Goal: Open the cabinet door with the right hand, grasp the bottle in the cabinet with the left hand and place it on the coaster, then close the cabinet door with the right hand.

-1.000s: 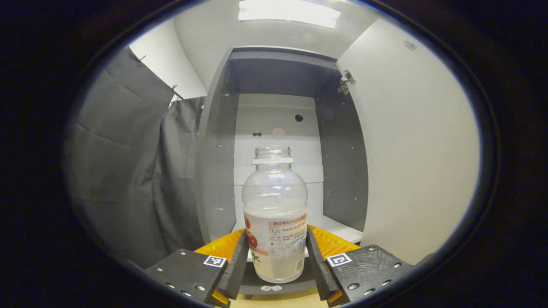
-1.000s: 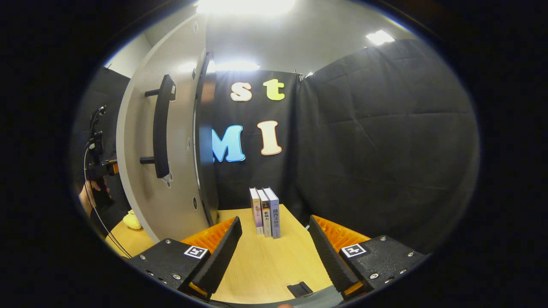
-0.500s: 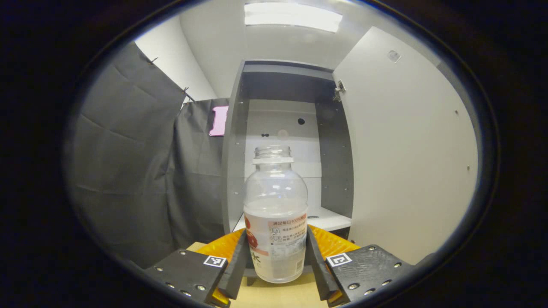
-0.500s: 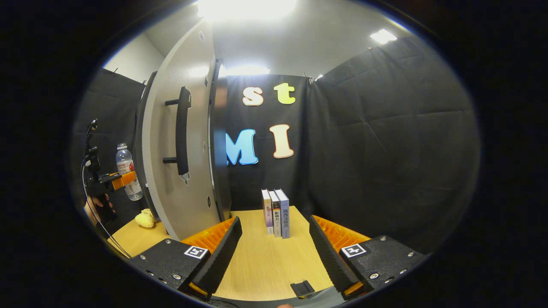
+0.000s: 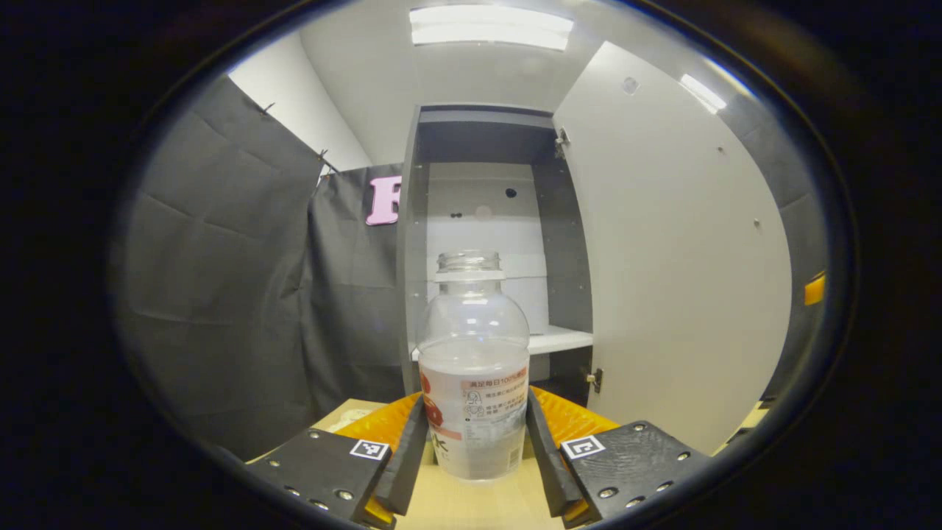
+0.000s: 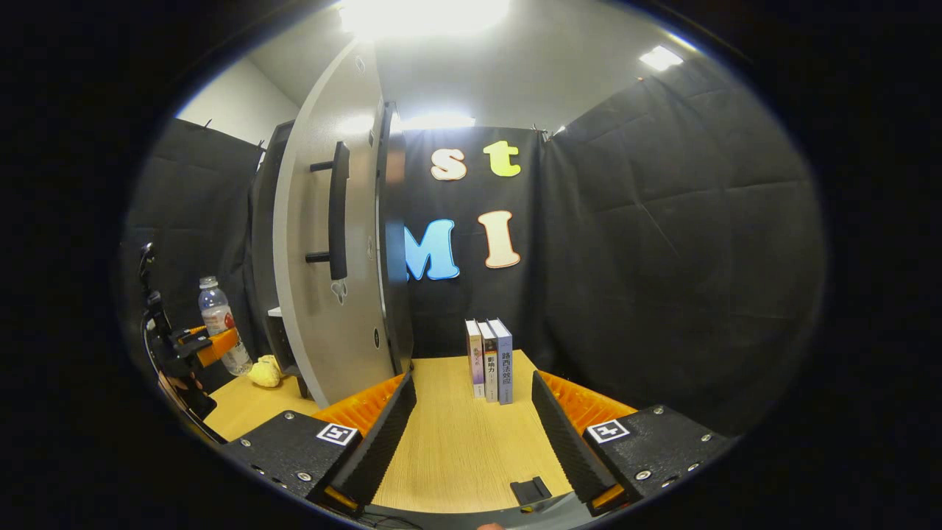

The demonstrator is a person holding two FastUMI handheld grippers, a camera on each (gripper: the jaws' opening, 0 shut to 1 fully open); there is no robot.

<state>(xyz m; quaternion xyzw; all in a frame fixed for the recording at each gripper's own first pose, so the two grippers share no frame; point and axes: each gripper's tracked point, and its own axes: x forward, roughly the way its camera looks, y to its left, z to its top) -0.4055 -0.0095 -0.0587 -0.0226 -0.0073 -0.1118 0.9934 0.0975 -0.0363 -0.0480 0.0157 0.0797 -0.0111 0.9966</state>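
My left gripper [image 5: 475, 449] is shut on a clear, capless bottle [image 5: 473, 368] with a red and white label, held upright above the wooden table. Beyond it stands the grey cabinet [image 5: 482, 243] with its door [image 5: 670, 272] swung open to the right and a bare white shelf [image 5: 548, 340] inside. In the right gripper view the left gripper [image 6: 210, 346] and the bottle [image 6: 218, 324] appear far left, outside the cabinet. My right gripper [image 6: 471, 434] is open over the table, with nothing between its fingers. The door [image 6: 331, 258] with its dark bar handle [image 6: 338, 210] stands ahead to the left.
Three books [image 6: 491, 359] stand upright on the wooden table [image 6: 456, 449] against the black cloth wall. A small yellow object [image 6: 263, 372] lies on the table by the cabinet's foot. A small black clip [image 6: 531, 489] lies near the table's front edge.
The left gripper has drawn the bottle back out of the cabinet and lower toward the table. The right gripper has backed away from the door, which now sits farther off.
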